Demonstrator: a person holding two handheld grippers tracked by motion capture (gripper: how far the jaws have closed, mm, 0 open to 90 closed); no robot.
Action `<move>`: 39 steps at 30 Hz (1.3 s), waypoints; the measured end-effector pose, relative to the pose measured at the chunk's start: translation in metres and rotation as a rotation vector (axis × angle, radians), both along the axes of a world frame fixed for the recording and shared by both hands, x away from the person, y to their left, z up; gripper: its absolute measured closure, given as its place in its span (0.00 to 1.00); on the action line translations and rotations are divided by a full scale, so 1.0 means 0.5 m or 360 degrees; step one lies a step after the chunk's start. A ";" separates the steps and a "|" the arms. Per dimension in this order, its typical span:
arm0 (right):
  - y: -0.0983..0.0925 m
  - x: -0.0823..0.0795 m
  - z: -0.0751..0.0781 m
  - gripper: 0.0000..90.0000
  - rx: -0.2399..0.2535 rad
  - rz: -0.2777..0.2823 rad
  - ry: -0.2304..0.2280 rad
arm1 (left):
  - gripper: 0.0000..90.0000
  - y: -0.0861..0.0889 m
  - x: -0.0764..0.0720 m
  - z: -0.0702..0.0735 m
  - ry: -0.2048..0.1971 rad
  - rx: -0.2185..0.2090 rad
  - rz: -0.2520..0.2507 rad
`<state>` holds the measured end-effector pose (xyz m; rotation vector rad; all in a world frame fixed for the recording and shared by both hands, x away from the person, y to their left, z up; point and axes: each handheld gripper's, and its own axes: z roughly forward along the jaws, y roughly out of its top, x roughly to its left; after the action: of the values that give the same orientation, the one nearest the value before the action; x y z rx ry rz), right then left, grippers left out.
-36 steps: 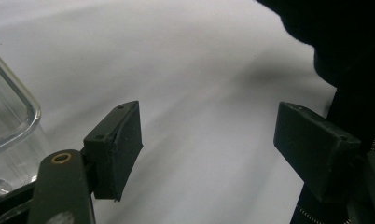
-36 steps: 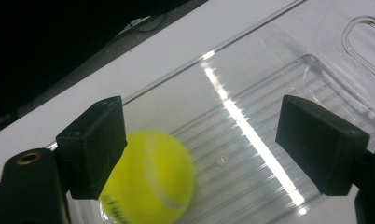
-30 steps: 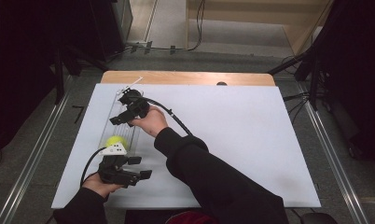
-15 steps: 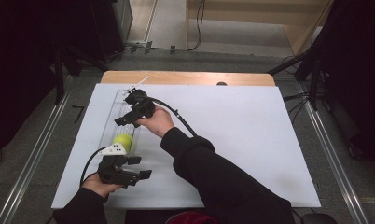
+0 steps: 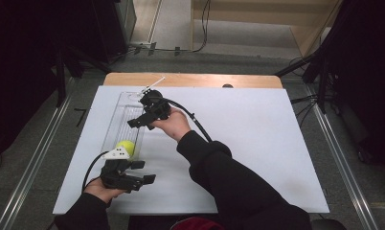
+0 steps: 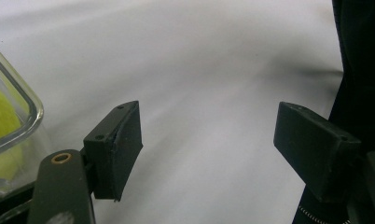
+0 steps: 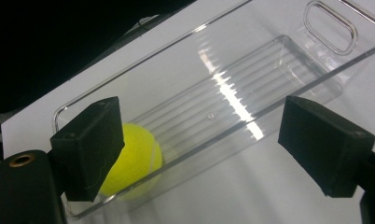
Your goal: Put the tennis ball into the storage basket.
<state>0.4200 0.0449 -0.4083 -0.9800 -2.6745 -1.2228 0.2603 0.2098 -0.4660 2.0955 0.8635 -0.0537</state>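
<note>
A long clear plastic tray (image 5: 115,120) lies along the left side of the white table (image 5: 257,143). A yellow tennis ball (image 5: 125,146) rests at its near end. My right gripper (image 5: 139,122) hangs open over the tray's right wall, about midway along it. In the right gripper view the open gripper (image 7: 199,126) frames the tray (image 7: 269,95), with the ball (image 7: 136,156) beside the left jaw. My left gripper (image 5: 145,171) is open near the table's front edge, just in front of the ball. In the left gripper view it (image 6: 209,126) frames bare table, with the ball (image 6: 1,135) behind the tray corner (image 6: 29,105).
A wooden strip (image 5: 190,79) borders the table's far edge. The right gripper's black cable (image 5: 193,117) runs along the dark sleeve (image 5: 229,177). Metal rails (image 5: 32,163) lie on the floor on both sides. The tray has a handle slot (image 7: 328,21) at its far end.
The right gripper and hand have drifted slightly right and away along the tray. The ball sits at the tray's near end, shifted only a little. The left gripper has held still.
</note>
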 end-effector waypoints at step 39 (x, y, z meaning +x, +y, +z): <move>-0.143 -0.053 -0.019 0.14 -0.0019 -0.0051 0.0026 | 0.27 -0.003 -0.002 -0.002 0.0000 0.0007 0.0000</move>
<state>0.3933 -0.0268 -0.4180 -1.0341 -2.6669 -1.2008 0.2594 0.2083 -0.4670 2.0997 0.8648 -0.0519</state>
